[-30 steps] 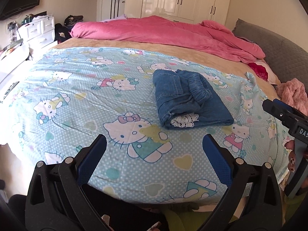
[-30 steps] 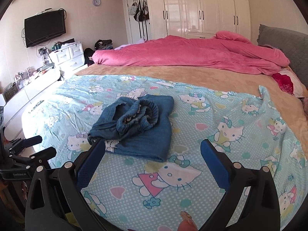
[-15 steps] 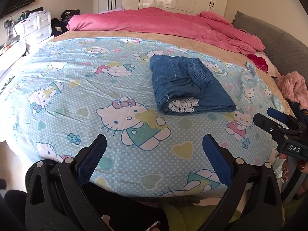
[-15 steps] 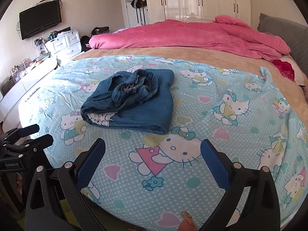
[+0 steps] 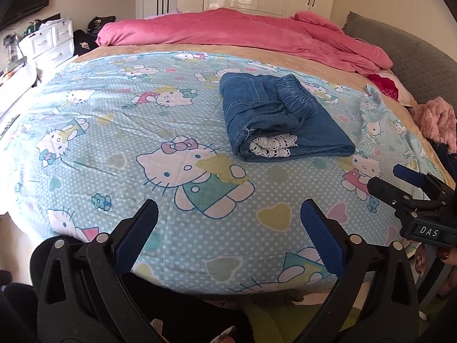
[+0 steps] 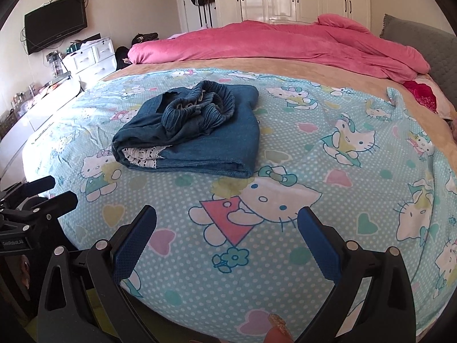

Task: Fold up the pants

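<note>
In the left wrist view, the left tool (image 5: 228, 225) hangs over the near edge of the bed (image 5: 120, 35), its 2 blue-padded fingers (image 5: 134, 237) spread wide with only the cartoon-cat sheet (image 5: 182, 171) showing between them — it grips nothing. The pants (image 5: 281, 120), blue denim, lie folded into a compact bundle on that sheet, well ahead of the tool and a little to its right, with the gathered waistband (image 5: 297, 98) resting on top and a strip of white lace trim (image 5: 272, 145) peeping from the near end. At the right edge the right tool (image 5: 400, 185) is seen from the side, low by the mattress edge and well apart from the bundle; from here its fingers look parted, though the angle is poor. A pink duvet (image 5: 242, 33) is heaped along the far side, probably pushed back to leave a flat folding area. In the right wrist view, the right tool (image 6: 227, 225) likewise shows its 2 fingers wide apart with nothing between them, and the pants (image 6: 197, 134) sit ahead and to the left, the waistband (image 6: 200, 108) bunched loosely on the folded legs. The left tool (image 6: 42, 191) appears at the left edge, apart from the cloth. With both tools empty and clear of the bundle, the fold itself looks essentially done — the waistband's loose bunching is the only untidy part, and it may want a last flattening.
</note>
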